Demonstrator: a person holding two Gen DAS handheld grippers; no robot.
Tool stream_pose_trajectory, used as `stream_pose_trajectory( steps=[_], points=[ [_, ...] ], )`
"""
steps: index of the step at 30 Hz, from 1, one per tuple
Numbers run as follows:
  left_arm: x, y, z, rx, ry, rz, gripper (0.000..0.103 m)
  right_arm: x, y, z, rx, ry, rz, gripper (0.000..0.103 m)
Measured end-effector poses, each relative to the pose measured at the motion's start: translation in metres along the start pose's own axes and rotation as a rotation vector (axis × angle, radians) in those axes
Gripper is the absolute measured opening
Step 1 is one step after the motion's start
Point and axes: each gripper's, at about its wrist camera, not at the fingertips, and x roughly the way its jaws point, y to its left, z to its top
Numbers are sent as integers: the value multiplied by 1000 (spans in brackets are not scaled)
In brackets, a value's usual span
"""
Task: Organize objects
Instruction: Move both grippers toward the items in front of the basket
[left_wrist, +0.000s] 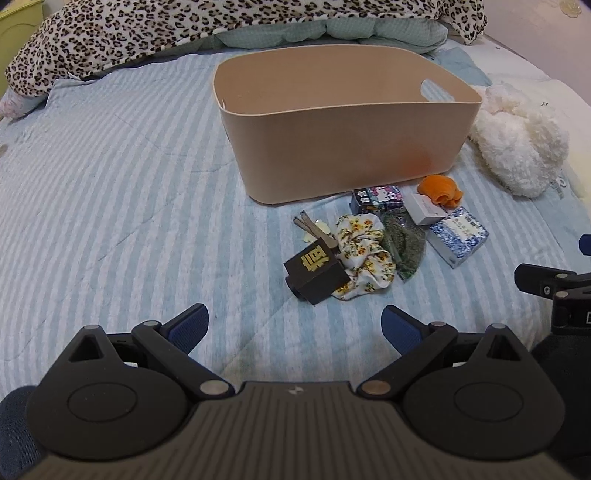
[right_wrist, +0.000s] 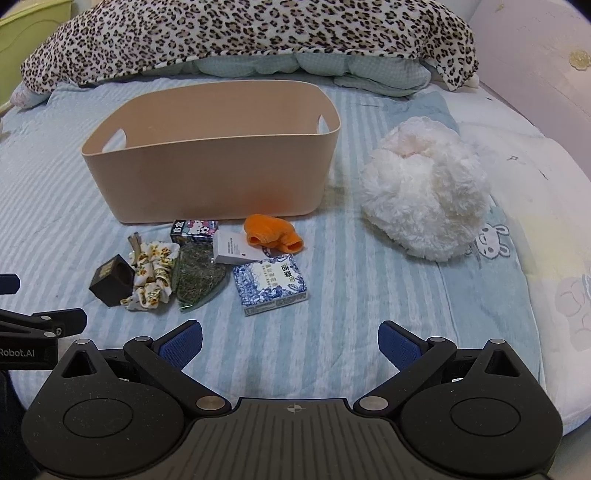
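Note:
A tan storage bin (left_wrist: 343, 155) (right_wrist: 210, 173) stands on the bed. Small items lie in front of it: a dark cube box (left_wrist: 316, 271) (right_wrist: 110, 278), a floral scrunchie (left_wrist: 364, 251) (right_wrist: 153, 278), a bag of green herbs (left_wrist: 402, 243) (right_wrist: 199, 277), a blue-and-white box (left_wrist: 458, 236) (right_wrist: 271, 284), a white box (left_wrist: 424, 208) (right_wrist: 232, 249), a cartoon box (left_wrist: 376, 195) (right_wrist: 194, 229), an orange cloth (left_wrist: 441, 190) (right_wrist: 273, 234) and hair clips (left_wrist: 314, 227). My left gripper (left_wrist: 295, 326) and right gripper (right_wrist: 290, 341) are open, empty, just short of the pile.
A white fluffy plush (left_wrist: 517, 147) (right_wrist: 424, 195) lies right of the bin. A leopard-print blanket (right_wrist: 240, 33) and green quilt (right_wrist: 310, 66) are heaped behind it. The striped blue bedsheet (left_wrist: 110, 184) spreads to the left. The right gripper's body (left_wrist: 561, 295) shows in the left wrist view.

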Motion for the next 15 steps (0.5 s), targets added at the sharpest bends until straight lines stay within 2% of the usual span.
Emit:
stream_pose_trajectory(
  steps=[7, 13, 15],
  points=[
    [28, 8, 7, 23, 1, 34, 100, 31, 5, 10, -27, 42, -7, 103],
    [55, 12, 12, 49, 22, 10, 99, 63, 7, 15, -48, 80, 10, 99],
    [64, 13, 14, 56, 32, 3, 95, 73, 8, 17, -57, 90, 17, 97]
  ],
)
